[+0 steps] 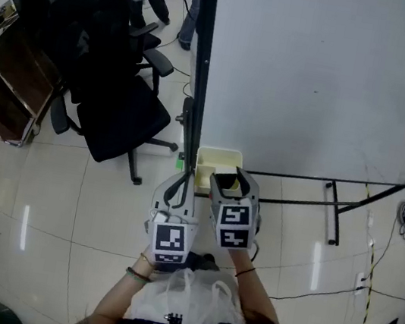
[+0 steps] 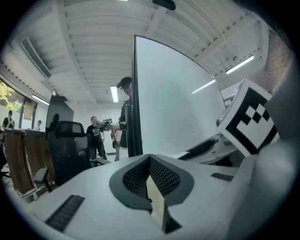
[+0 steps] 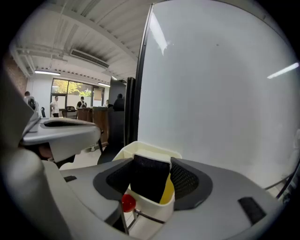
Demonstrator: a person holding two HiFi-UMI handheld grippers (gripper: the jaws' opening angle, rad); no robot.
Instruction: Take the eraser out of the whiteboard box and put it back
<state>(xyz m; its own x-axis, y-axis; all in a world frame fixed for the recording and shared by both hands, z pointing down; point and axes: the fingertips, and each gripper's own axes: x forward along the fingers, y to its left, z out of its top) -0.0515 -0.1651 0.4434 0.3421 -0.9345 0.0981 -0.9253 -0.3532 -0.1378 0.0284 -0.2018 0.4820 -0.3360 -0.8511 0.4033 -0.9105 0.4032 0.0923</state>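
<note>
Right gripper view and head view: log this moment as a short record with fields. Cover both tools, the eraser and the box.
right tool: shut on the eraser, which is black with a yellow side
eraser position: lower end inside the whiteboard box
whiteboard box: cream, open-topped, at the bottom corner of the whiteboard
left tool: jaws together, beside the right tool and away from the box
surroundings: black office chair on the floor to the left
</note>
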